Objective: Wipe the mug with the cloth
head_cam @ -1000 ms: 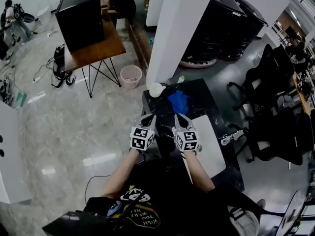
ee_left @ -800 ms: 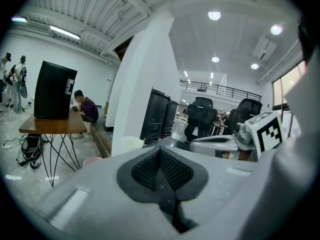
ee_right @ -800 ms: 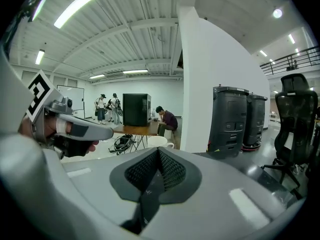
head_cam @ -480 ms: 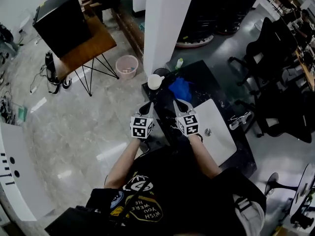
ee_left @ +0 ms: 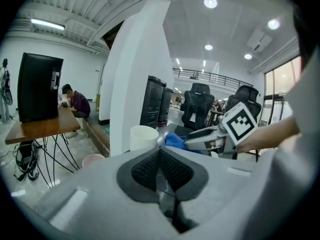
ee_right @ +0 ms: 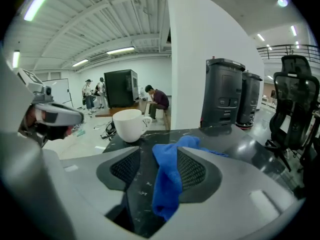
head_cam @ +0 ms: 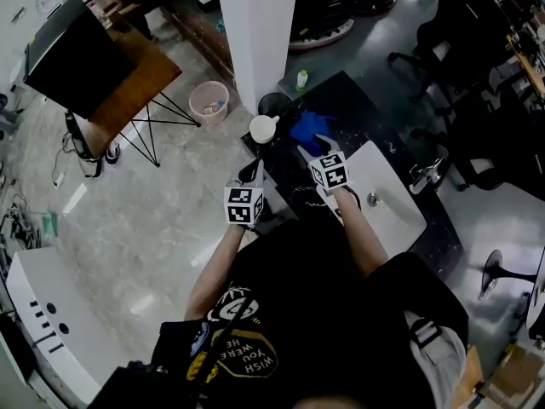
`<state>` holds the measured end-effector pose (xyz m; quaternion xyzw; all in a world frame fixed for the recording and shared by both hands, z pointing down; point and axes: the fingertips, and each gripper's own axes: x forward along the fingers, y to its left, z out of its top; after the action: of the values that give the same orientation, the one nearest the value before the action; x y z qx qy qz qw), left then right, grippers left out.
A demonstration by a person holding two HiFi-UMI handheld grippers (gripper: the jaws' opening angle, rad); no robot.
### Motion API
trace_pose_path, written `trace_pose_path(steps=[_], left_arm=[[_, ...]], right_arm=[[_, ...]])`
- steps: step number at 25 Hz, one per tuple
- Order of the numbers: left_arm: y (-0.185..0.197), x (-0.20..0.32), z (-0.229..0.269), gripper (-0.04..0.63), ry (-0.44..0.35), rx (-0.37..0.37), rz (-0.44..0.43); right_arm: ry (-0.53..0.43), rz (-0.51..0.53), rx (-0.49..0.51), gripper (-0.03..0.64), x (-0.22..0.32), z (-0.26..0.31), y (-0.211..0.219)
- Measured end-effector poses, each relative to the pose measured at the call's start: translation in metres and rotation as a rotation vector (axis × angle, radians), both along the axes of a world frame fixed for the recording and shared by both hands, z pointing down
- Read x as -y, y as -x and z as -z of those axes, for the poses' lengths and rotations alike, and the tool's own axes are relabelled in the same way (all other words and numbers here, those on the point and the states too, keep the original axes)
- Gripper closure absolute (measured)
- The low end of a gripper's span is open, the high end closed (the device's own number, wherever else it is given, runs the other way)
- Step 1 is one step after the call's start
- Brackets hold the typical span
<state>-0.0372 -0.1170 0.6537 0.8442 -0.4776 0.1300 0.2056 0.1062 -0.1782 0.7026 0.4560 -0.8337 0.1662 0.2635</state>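
Right tongs [ee_right: 159,156] have just been opening, now released. Blue cloth [ee_right: 167,184] lies between them, just right of the white mug [ee_right: 129,125] on the table [ee_right: 227,140]. Left tongs [ee_left: 160,154] clenched, empty, near side of mug.

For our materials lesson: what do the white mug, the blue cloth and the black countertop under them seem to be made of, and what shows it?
White handled mug: probably glazed ceramic; smooth, evenly glossy, thick rim.
Crumpled blue cloth: likely microfibre or terry; fuzzy nap, soft folds.
Black countertop: polished stone or a stone-look surface; white veins, mirror-like reflections.
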Motion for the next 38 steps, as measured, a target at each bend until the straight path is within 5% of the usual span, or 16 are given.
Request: trace_pose_path(steps=[9,12,15,21,24,29,35,38], left_arm=[[0.044,0.032,-0.005,0.592,0.046,0.015,0.109],[0.046,0.036,-0.009,0.592,0.065,0.024,0.102],[0.041,0.043,-0.013,0.592,0.08,0.02,0.094],[0.05,0.064,-0.009,0.592,0.066,-0.016,0.144],[0.062,0.079,-0.006,0.592,0.049,-0.021,0.17],[0.045,0.097,-0.019,0.592,0.093,-0.009,0.098],[0.018,0.093,-0.024,0.592,0.11,-0.037,0.037],[0.02,0.096,-0.018,0.592,0.098,-0.035,0.03]], right_arm=[[0.096,-0.066,-0.034,0.324,0.047,-0.038,-0.023],[0.085,0.008,-0.106,0.359,0.036,-0.054,-0.01],[0.062,0.076,-0.13,0.463,0.03,-0.053,0.003],[-0.01,0.108,0.081,0.476,0.046,-0.013,0.036],[-0.065,0.108,0.104,0.476,0.06,0.008,0.048],[-0.053,0.196,0.039,0.474,0.037,0.0,0.061],[-0.112,0.476,-0.027,0.474,-0.037,0.003,0.087],[-0.192,0.4,0.049,0.474,-0.015,0.032,0.071]])
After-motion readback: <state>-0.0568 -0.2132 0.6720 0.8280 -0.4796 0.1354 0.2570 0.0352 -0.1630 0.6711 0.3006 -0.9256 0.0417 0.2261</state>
